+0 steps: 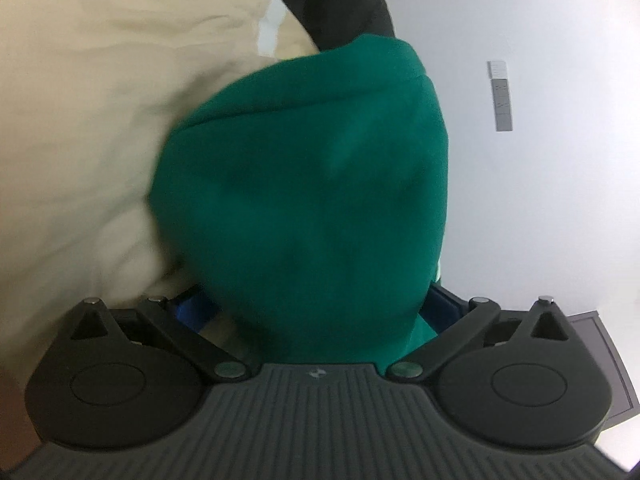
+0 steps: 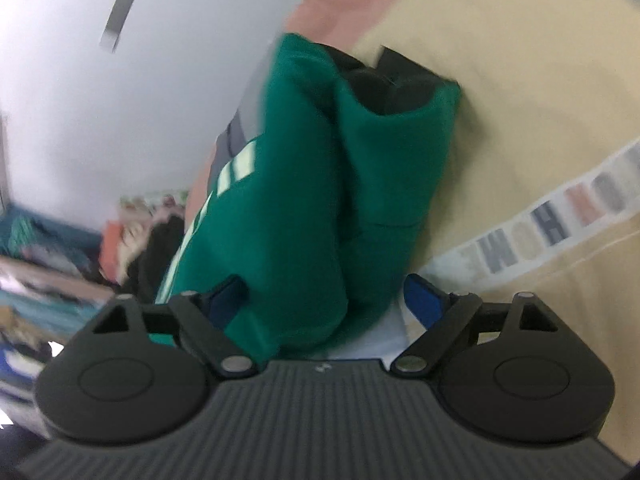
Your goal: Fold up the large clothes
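Both grippers, left (image 1: 320,300) and right (image 2: 326,300), gape wide around bunched green garment (image 2: 296,200).

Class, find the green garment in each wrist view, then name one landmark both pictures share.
Left wrist: the green garment fills the centre, reaching down between the open jaws.
Right wrist: the green garment stands centre, white stripes on its left.
Shared landmark: the beige bedding beside it.

Left gripper (image 1: 316,300) matte black, ribbed grey deck, round pivot housings, silver rivets, blue pads; right gripper (image 2: 326,296) identical, blue fingertips (image 2: 424,304) showing
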{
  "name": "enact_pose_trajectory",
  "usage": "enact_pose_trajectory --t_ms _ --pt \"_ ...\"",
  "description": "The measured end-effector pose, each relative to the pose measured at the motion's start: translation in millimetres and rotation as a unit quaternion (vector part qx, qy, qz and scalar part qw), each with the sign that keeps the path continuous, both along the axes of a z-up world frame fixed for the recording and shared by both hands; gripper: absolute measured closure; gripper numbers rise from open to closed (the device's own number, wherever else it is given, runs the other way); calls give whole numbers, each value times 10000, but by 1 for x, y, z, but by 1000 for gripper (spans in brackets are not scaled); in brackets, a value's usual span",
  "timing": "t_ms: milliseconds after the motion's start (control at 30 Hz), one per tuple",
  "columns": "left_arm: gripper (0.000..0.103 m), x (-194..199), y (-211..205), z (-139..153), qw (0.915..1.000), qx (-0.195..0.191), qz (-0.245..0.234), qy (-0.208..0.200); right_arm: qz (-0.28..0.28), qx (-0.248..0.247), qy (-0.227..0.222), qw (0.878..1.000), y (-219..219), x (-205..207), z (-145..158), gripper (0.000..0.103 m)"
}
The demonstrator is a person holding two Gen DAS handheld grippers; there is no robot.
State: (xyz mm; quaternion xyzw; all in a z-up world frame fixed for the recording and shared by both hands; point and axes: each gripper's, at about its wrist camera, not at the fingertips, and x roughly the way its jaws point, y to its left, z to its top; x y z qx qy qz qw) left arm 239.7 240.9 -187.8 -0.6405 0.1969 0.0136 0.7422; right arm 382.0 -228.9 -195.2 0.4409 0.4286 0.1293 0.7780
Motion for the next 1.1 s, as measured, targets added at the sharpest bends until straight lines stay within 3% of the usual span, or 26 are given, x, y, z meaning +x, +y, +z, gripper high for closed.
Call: enact_pose_trajectory --t_ms 200,367,467,567,733,900,1100 --pt "0 7 -1 -6 9992 -114 176 -346 -322 67 -651 9973 20 16 -10 0" --pt "0 14 5 -3 9976 -224 117 -646 -220 448 -1191 9916 27 26 6 0" --pt "0 22 5 -5 9982 -200 127 -546 -207 241 -1028 9942 32 31 7 0" --pt "0 25 8 -11 9984 -308 214 -432 -129 373 -762 9963 37 41 -12 0" --pt "2 25 14 -12 9978 -427 229 -453 -236 351 -976 9943 52 50 -10 0" --pt "22 23 15 -9 9984 -274 224 -440 -257 354 -1121 9927 50 48 -1 30" --pt "44 31 16 2 9990 58 164 -414 -111 163 -1346 9907 46 38 14 47"
